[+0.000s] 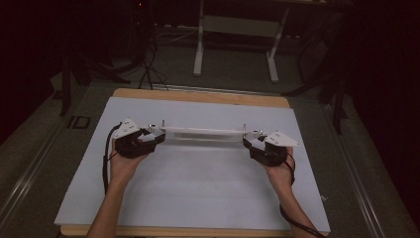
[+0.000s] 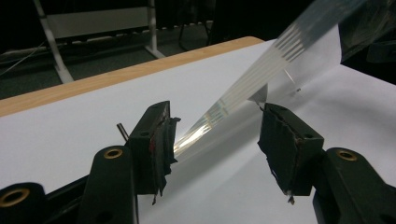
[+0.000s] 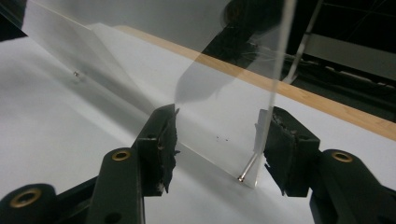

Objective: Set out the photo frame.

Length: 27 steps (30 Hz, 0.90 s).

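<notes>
Left claw [image 2: 215, 140]: wide, spanning clear panel [image 1: 203, 133] end | right claw [image 3: 219, 144]: wide, spanning other end

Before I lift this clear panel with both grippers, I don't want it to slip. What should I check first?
1. Clear panel end sits between the left gripper's jaws: ok.
2. Its other end sits between the right gripper's jaws: ok.
3. Pads pressing firmly on the panel at both ends: cannot tell.
4. Panel runs roughly level from one gripper to the other in the high view: ok.
5. Metal pin at the panel's corner free of the nearby pad: cannot tell.
</notes>
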### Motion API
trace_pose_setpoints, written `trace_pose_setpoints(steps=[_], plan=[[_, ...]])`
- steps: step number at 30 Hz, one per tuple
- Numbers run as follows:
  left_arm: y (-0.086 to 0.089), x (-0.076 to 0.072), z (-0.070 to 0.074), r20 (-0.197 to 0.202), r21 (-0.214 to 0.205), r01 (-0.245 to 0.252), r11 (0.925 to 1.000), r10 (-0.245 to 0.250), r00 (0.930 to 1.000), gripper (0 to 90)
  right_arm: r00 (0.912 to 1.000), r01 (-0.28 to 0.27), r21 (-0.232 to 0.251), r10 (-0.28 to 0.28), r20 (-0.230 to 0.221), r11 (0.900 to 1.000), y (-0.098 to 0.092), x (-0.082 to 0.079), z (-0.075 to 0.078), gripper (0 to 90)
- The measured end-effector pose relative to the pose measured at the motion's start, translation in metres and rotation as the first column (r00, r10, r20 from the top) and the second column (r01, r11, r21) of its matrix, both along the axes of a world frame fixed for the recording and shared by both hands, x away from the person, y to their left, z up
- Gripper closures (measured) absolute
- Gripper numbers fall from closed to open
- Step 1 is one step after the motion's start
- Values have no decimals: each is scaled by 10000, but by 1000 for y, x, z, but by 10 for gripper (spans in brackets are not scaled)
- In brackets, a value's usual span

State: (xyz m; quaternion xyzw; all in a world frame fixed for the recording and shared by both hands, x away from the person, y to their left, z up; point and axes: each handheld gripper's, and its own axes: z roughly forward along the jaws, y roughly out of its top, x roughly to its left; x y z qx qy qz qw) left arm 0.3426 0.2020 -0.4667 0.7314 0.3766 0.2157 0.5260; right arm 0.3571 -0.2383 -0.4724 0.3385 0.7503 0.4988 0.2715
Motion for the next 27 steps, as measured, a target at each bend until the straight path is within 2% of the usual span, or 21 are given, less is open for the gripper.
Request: trace_pose_setpoints(steps=[5, 13, 17, 22, 27], plan=[[1, 4, 0, 124, -195, -72, 9998, 75, 9999, 449, 10000, 79, 197, -78, -57, 9998, 0, 3, 1, 470], [1, 10, -3, 373, -472, -90, 9988, 108, 9992, 430, 9999, 158, 230, -157, -39, 9996, 0, 9, 3, 482], [2, 12, -4, 510, -471, -64, 9989, 88, 9987, 395, 9999, 154, 225, -152, -78, 9996, 0, 10, 4, 484], [0, 16, -7, 515, -485, 104, 9988, -79, 9986, 393, 9999, 139, 229, -137, -77, 9996, 0, 11, 5, 484], [-6, 21, -9, 605, -287, 145, 9995, -128, 9981, 376, 9999, 146, 311, -144, -72, 9994, 0, 12, 4, 485]])
